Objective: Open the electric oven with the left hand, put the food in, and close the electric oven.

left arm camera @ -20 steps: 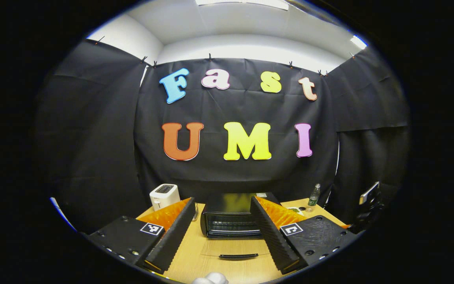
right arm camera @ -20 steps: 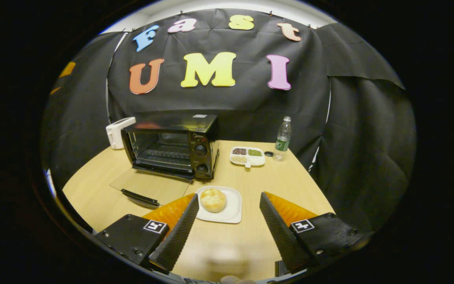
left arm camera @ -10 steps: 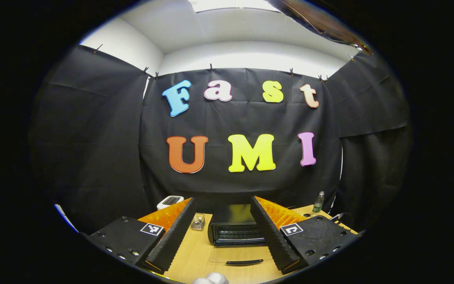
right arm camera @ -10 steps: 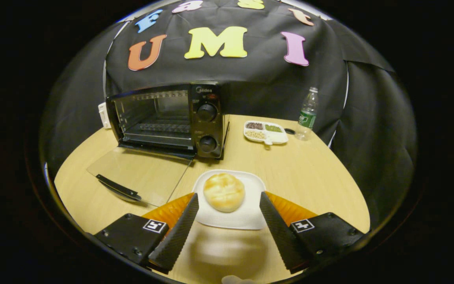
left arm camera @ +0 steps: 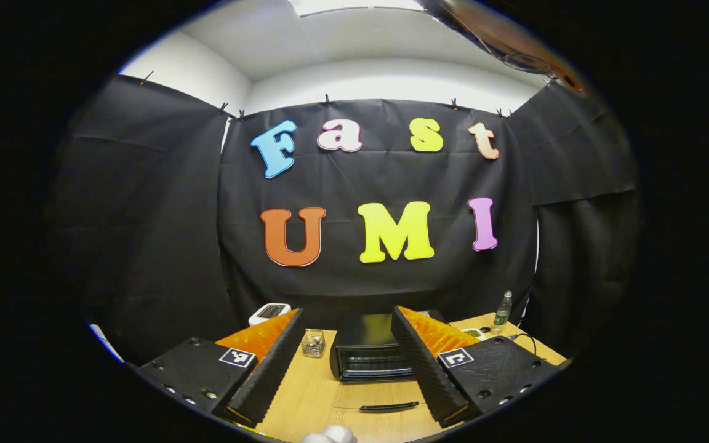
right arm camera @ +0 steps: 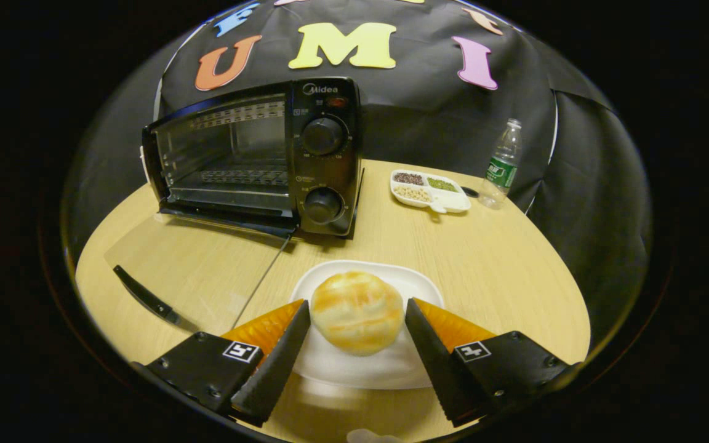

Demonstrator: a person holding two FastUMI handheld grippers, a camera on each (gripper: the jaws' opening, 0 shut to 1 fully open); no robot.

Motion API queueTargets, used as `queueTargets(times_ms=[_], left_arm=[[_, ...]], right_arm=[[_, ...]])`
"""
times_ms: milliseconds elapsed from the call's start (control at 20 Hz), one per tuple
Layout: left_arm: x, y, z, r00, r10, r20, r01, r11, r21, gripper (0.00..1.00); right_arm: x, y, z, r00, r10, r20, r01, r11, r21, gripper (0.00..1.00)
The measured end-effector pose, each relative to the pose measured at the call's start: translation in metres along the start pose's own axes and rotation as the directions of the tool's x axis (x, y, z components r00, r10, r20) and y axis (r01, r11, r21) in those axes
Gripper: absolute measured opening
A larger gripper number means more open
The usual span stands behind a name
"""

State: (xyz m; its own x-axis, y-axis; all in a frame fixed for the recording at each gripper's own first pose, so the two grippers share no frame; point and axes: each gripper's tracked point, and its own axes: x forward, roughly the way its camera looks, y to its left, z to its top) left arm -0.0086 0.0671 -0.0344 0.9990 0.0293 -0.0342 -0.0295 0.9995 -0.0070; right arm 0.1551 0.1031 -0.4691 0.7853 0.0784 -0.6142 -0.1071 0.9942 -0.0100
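A black electric oven [right arm camera: 256,160] stands on the wooden table with its glass door [right arm camera: 207,271] folded down flat, the handle [right arm camera: 145,295] toward me. Its cavity shows a bare rack. A round golden bun [right arm camera: 356,312] rests on a white plate [right arm camera: 391,274] in front of the oven's knobs. My right gripper [right arm camera: 357,304] is open, one finger close on each side of the bun, just above the plate. My left gripper [left arm camera: 347,311] hangs open and holds nothing, well back from the oven [left arm camera: 367,357] and its lowered door handle [left arm camera: 389,407].
A white toaster [left arm camera: 269,312] and a small glass jar [left arm camera: 313,344] sit left of the oven. To the right are a divided white dish of grains [right arm camera: 431,191] and a water bottle [right arm camera: 502,163]. The table's curved front edge is near both grippers.
My right gripper has moved forward and down, so the bun now lies between its fingers. My left gripper has drawn back from the oven, which looks smaller.
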Motion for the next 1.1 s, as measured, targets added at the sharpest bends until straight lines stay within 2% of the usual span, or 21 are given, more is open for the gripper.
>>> queueTargets(times_ms=[150,200,300,450,600,900,1000,1100], left_arm=[[0.002,0.0,-0.004,1.0,-0.006,-0.008,0.006,1.0,0.011,0.92],[0.003,0.001,-0.006,1.0,-0.006,-0.016,0.006,1.0,0.012,0.92],[0.004,0.001,-0.01,1.0,-0.01,-0.026,0.01,1.0,0.009,0.92],[0.005,0.005,-0.012,0.999,-0.006,-0.034,0.006,1.0,0.004,0.92],[0.005,0.009,-0.011,1.0,-0.005,-0.028,0.006,1.0,0.007,0.92],[0.0,0.018,-0.012,0.999,-0.005,-0.033,0.006,1.0,0.006,0.92],[-0.001,0.023,-0.012,0.999,-0.004,-0.032,0.004,1.0,0.009,0.92],[-0.002,0.026,-0.015,0.999,-0.002,-0.037,0.003,1.0,0.012,0.92]], right_arm=[[0.001,0.001,0.0,1.0,0.015,-0.008,-0.014,0.999,0.031,0.99],[0.002,0.001,-0.001,1.0,0.014,-0.013,-0.014,1.0,0.027,0.95],[0.003,0.0,0.0,1.0,0.016,-0.014,-0.015,0.999,0.036,0.93],[0.0,0.0,0.004,1.0,0.02,-0.012,-0.019,0.998,0.057,0.81],[-0.014,0.006,0.024,0.999,0.045,0.027,-0.047,0.997,0.068,0.79],[-0.048,0.058,0.09,0.975,0.151,0.162,-0.173,0.976,0.131,0.78],[-0.055,0.082,0.106,0.959,0.197,0.204,-0.237,0.951,0.197,0.79],[-0.058,0.111,0.114,0.94,0.258,0.224,-0.316,0.906,0.282,0.79]])
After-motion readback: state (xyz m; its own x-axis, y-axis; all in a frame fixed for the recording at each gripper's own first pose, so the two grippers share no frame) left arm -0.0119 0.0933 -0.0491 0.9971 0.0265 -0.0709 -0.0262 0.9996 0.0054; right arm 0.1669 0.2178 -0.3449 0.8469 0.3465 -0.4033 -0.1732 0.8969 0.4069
